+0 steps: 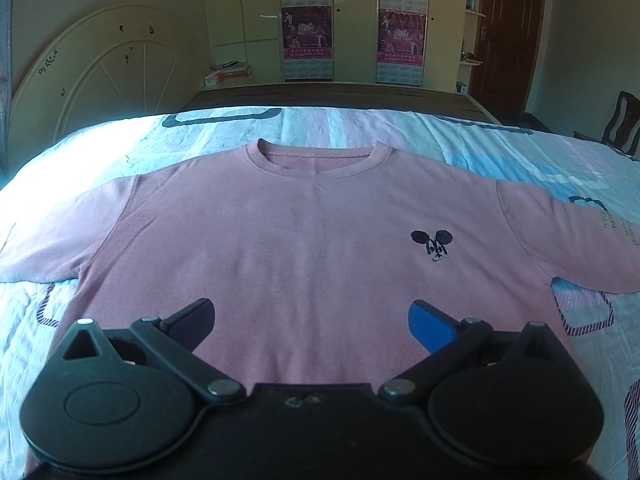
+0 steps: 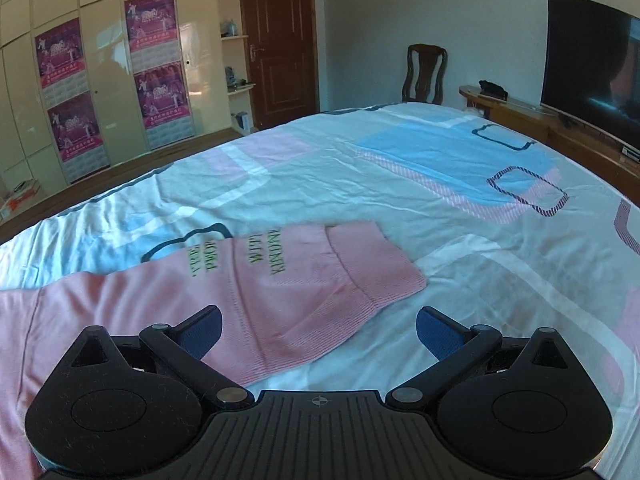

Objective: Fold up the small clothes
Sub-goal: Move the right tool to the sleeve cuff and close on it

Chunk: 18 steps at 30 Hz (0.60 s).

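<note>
A small pink long-sleeved shirt [image 1: 304, 240] lies flat and face up on the bed, collar at the far side, with a small black mouse motif on its chest. My left gripper [image 1: 312, 324] is open and empty, held over the shirt's lower middle. In the right wrist view, one pink sleeve [image 2: 304, 280] with green lettering and a ribbed cuff lies stretched out to the right. My right gripper [image 2: 320, 332] is open and empty, just above the cuff end of that sleeve.
The bed sheet [image 2: 420, 168] is white with blue and pink patches. A wardrobe with posters [image 1: 308, 20] stands beyond the bed. A wooden chair [image 2: 425, 74], a door [image 2: 280, 40] and a TV [image 2: 596, 68] on a low cabinet stand at the right.
</note>
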Each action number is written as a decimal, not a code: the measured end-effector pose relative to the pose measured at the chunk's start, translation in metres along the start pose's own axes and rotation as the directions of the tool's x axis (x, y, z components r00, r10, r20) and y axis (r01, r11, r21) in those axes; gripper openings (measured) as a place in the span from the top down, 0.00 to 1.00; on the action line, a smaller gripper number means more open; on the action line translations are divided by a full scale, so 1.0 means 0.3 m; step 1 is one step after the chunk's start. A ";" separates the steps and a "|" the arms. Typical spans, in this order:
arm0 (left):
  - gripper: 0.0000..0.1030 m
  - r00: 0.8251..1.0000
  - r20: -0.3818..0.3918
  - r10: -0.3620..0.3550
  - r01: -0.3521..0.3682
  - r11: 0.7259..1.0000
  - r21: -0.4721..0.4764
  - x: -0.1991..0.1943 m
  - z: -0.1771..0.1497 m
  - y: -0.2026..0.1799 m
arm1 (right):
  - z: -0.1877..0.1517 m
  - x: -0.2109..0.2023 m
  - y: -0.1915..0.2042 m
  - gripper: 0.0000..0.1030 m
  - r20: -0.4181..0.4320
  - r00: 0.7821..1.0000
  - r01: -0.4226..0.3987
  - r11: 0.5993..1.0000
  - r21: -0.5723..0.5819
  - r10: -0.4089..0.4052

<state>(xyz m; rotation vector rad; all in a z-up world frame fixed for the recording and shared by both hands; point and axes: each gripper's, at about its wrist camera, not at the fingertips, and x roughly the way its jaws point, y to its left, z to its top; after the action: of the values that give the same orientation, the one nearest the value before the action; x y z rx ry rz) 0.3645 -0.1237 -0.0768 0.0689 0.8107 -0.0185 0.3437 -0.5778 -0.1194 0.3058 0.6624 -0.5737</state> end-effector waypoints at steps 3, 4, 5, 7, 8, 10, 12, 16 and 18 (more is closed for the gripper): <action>0.00 1.000 -0.021 0.001 0.000 1.000 0.020 0.029 0.004 -0.050 | 0.003 0.042 -0.052 0.00 -0.004 1.000 0.002 1.000 0.024 -0.002; 0.00 1.000 -0.024 0.004 -0.003 1.000 0.030 0.035 0.006 -0.064 | 0.001 0.057 -0.067 0.00 -0.006 1.000 0.000 0.999 0.035 0.000; 0.00 1.000 -0.027 0.007 -0.006 0.999 0.038 0.043 0.010 -0.079 | -0.001 0.066 -0.083 0.00 -0.009 1.000 -0.003 0.999 0.047 0.003; 0.00 0.999 -0.033 0.008 -0.007 0.999 0.046 0.054 0.017 -0.101 | -0.004 0.088 -0.114 0.00 -0.015 1.000 0.001 0.998 0.063 0.000; 0.00 0.999 -0.032 0.010 -0.008 0.999 0.050 0.057 0.020 -0.111 | -0.005 0.098 -0.130 0.00 -0.020 1.000 -0.004 0.997 0.072 0.005; 0.00 0.999 -0.032 0.010 -0.008 0.998 0.060 0.061 0.028 -0.134 | -0.010 0.120 -0.158 0.24 -0.032 0.999 -0.013 0.995 0.094 0.016; 0.00 0.999 -0.032 0.010 -0.008 0.998 0.068 0.064 0.035 -0.156 | -0.013 0.140 -0.182 0.28 -0.054 0.998 -0.017 0.992 0.125 0.023; 0.00 0.999 -0.036 0.003 0.000 0.997 0.071 0.068 0.049 -0.191 | -0.023 0.160 -0.216 0.28 -0.049 0.997 -0.057 0.983 0.175 0.066; 0.00 0.999 -0.042 -0.007 0.010 0.997 0.071 0.069 0.055 -0.206 | -0.027 0.164 -0.230 0.28 -0.046 0.993 -0.093 0.973 0.210 0.105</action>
<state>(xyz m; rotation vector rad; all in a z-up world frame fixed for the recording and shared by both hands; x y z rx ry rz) 0.3882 -0.1862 -0.0838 0.1330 0.8524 -0.0542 0.3307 -0.6494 -0.1638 0.5501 0.6391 -0.5407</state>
